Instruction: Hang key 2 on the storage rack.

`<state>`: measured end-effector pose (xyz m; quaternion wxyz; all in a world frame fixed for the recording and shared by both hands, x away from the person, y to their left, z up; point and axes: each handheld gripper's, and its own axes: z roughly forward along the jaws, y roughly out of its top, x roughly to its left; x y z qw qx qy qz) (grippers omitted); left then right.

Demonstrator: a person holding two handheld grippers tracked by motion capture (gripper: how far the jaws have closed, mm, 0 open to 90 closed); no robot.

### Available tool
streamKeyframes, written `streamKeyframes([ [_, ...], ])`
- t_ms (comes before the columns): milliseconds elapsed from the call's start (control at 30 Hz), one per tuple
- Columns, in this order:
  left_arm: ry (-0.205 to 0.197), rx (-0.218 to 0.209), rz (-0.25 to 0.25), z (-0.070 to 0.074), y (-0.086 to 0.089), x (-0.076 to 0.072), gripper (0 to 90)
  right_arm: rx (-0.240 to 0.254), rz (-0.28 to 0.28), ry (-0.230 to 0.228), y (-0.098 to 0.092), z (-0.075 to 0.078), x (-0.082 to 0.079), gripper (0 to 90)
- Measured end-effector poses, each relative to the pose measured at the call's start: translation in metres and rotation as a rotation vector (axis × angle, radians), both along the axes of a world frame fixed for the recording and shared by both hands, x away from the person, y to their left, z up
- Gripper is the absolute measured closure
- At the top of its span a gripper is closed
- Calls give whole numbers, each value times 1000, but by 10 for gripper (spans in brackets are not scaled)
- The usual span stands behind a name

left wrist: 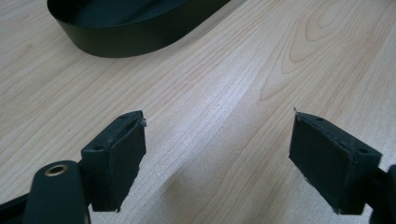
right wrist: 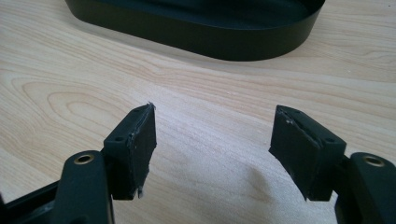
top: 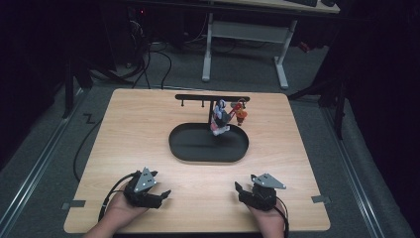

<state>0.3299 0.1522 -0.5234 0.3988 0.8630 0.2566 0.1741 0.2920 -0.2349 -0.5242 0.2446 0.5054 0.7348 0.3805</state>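
Tray (top: 184, 148) beyond hand-held grippers, table (top: 138, 124) between.

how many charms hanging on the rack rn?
2, it seems: a white-and-pink one and a red-orange one, both near the right end of the black rack over the tray. They overlap, so more may be hidden.

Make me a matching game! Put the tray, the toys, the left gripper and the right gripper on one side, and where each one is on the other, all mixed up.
1. tray
2. toys
3. left gripper
4. right gripper

A. hanging from the black rack
B. near edge of the table, left side
C. middle of the table
D. near edge of the table, right side

Pairs: 1-C, 2-A, 3-B, 4-D
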Motion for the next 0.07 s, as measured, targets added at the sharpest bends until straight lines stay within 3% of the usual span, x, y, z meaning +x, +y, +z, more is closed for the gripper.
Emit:
streamKeyframes([
  [67,1,-1,1,1,0,1,191,3,-1,4,0,0,1,312],
])
